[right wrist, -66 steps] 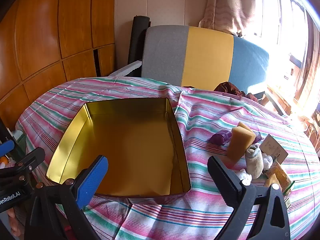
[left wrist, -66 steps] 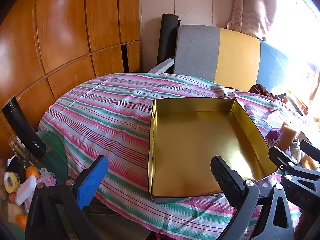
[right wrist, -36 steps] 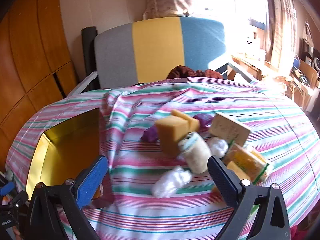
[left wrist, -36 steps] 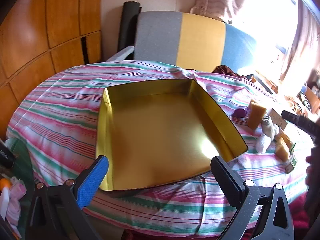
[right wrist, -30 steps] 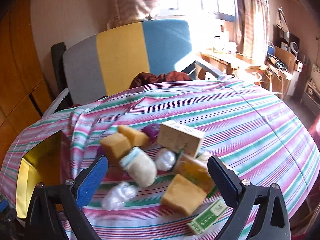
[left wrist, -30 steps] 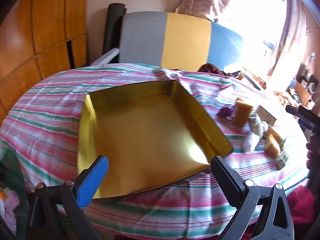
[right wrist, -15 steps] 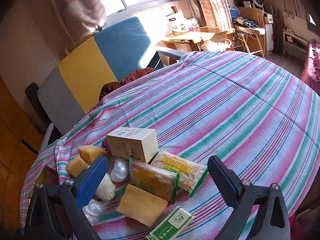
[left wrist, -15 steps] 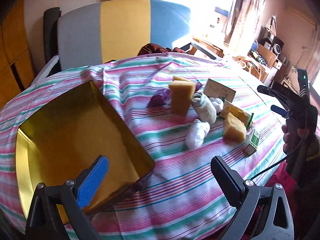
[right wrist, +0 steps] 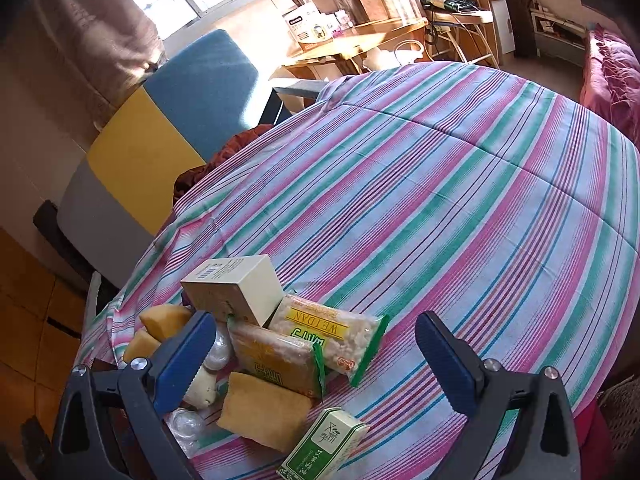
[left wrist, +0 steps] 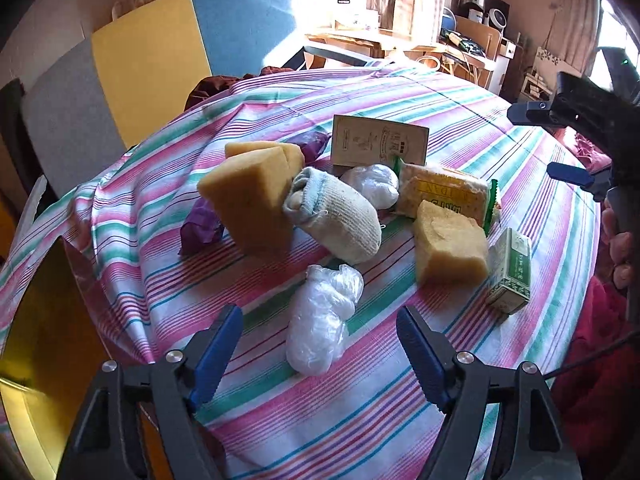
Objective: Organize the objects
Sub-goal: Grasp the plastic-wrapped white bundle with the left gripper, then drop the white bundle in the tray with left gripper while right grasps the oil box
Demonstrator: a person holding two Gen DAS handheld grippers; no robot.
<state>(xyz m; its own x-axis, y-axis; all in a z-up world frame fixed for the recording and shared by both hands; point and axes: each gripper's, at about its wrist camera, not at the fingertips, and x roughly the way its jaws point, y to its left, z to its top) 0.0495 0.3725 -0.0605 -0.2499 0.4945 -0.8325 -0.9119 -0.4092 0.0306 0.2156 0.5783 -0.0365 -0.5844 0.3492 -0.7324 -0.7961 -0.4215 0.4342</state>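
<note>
Striped tablecloth [right wrist: 460,184] carries everything: the gold tin tray [left wrist: 44,344] sits at its left edge, and a cluster of goods lies near the front, well apart from the bare right side. Within the cluster, a large yellow sponge [left wrist: 250,206] leans against a rolled sock [left wrist: 338,216], a cream box [left wrist: 378,146] stands behind, snack packets [right wrist: 304,344] overlap, and a crumpled plastic bag [left wrist: 322,322] lies nearest. Left gripper [left wrist: 320,354] hovers spread just before that bag, and right gripper [right wrist: 316,360] hangs spread above the packets, both holding nothing.

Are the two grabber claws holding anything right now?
No. The left gripper is open above a plastic-wrapped bundle, and the right gripper is open over the snack packets. Nothing is held.
</note>
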